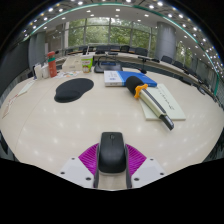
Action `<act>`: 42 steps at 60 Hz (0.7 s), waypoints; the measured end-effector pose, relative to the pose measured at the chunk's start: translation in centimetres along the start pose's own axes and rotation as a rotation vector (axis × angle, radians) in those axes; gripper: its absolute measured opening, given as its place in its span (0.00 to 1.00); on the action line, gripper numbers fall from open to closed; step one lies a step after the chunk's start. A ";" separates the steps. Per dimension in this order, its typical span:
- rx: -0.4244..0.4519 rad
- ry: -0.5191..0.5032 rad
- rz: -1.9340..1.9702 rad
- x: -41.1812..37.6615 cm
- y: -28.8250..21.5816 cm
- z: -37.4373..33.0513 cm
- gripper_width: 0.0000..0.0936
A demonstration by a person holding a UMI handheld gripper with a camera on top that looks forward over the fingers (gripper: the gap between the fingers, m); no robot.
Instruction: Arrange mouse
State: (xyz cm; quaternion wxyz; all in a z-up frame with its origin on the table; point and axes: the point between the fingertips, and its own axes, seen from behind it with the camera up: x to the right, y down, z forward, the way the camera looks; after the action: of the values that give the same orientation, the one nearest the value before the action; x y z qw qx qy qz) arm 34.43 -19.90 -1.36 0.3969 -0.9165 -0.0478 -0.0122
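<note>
A black computer mouse [112, 152] sits between my gripper's [112, 160] two fingers, its sides pressed by the magenta pads [88, 157], and it is held just above the beige table [60, 125]. A black oval mouse pad [73, 90] lies on the table far ahead and to the left of the fingers.
A white tray-like board with an orange-handled tool [153, 98] lies ahead to the right. A blue book [132, 78] and papers lie beyond the middle. Bottles and boxes [48, 68] stand at the far left. Office chairs and windows lie beyond the table.
</note>
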 end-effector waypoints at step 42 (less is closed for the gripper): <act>0.188 0.027 0.056 -13.6 -29.7 9.6 0.34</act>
State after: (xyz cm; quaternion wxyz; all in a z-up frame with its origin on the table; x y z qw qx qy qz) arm 17.86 6.17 12.81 0.4817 -0.8761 -0.0179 -0.0087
